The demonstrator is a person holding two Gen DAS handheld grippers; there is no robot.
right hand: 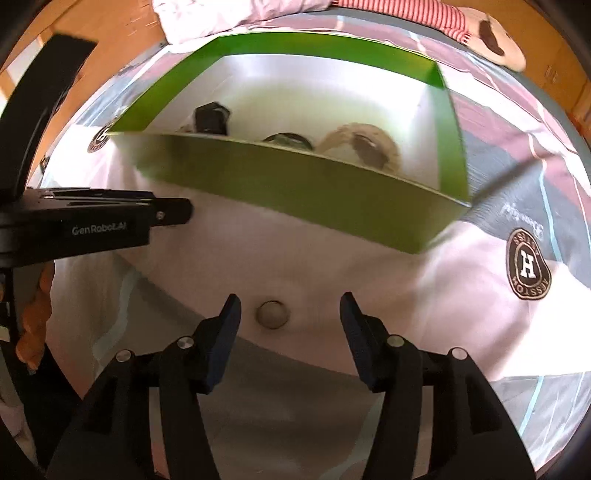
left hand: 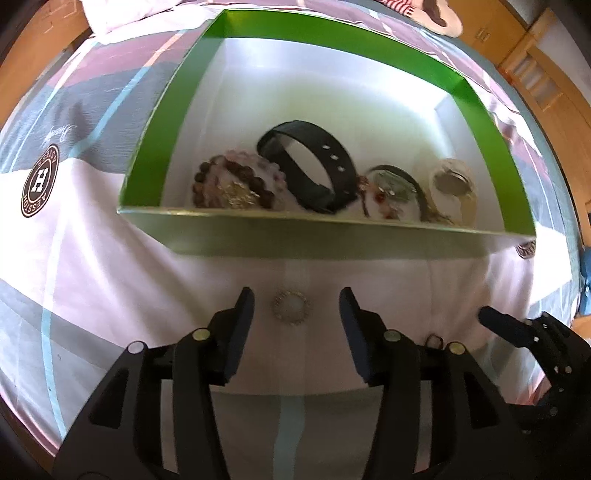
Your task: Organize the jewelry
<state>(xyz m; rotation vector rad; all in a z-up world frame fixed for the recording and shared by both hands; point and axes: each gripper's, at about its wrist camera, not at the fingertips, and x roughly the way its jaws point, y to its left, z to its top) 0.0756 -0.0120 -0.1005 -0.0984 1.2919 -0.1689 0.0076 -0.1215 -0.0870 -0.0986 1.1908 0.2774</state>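
A green box point(left hand: 147, 155) with a white inside lies on the bedspread and holds a brown bead bracelet point(left hand: 229, 184), a black strap band point(left hand: 310, 166), a dark bangle point(left hand: 395, 184) and a pale bracelet point(left hand: 452, 184). My left gripper point(left hand: 295, 306) is open, with a small silver toothed ring point(left hand: 291, 307) on the sheet between its fingers. My right gripper point(right hand: 290, 312) is open, with a small plain ring point(right hand: 271, 314) between its fingers. The box point(right hand: 295, 192) also shows in the right wrist view. The right gripper's finger shows in the left wrist view point(left hand: 517, 328).
The patterned bedspread point(left hand: 74, 240) has round logo patches point(right hand: 528, 267). The left gripper body point(right hand: 92, 225) and the hand on it sit at the left of the right wrist view. Wooden furniture point(left hand: 546, 81) stands beyond the bed. A pillow point(right hand: 229, 14) lies behind the box.
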